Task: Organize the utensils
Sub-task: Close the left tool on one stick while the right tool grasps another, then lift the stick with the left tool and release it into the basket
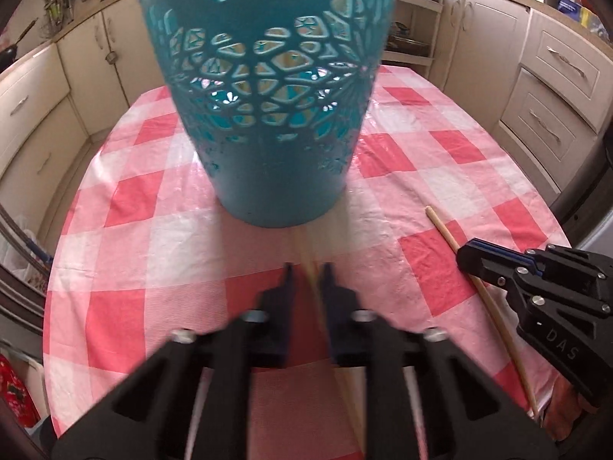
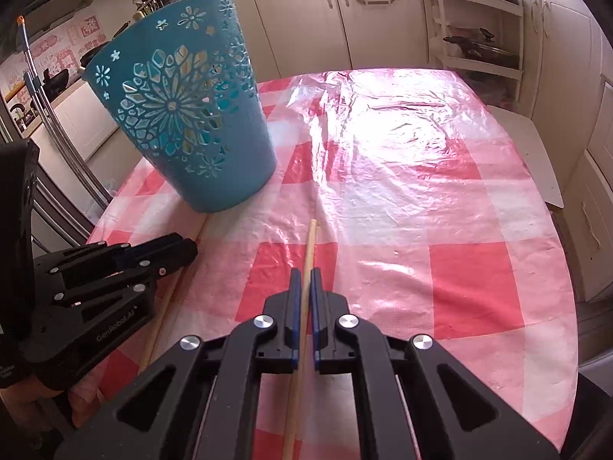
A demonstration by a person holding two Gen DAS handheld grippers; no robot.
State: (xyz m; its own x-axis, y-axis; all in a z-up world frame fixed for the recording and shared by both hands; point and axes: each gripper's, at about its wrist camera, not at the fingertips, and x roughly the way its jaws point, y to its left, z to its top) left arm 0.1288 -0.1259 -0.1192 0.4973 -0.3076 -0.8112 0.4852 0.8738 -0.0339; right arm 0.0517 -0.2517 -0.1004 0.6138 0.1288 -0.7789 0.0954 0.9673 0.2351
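Tall teal plastic basket with cut-out flower pattern (image 2: 184,115) stands upright on pink-and-white checked plastic tablecloth (image 2: 421,230), toward table's left edge. Right gripper (image 2: 305,274) clamped on thin pale wooden stick (image 2: 311,241), tip pointing across table. Left gripper (image 1: 306,268) closed on second thin wooden stick (image 2: 164,306), blurred, just before basket base.

The basket (image 1: 268,115) rim is cut off at top — the left gripper (image 1: 306,280) blurred.
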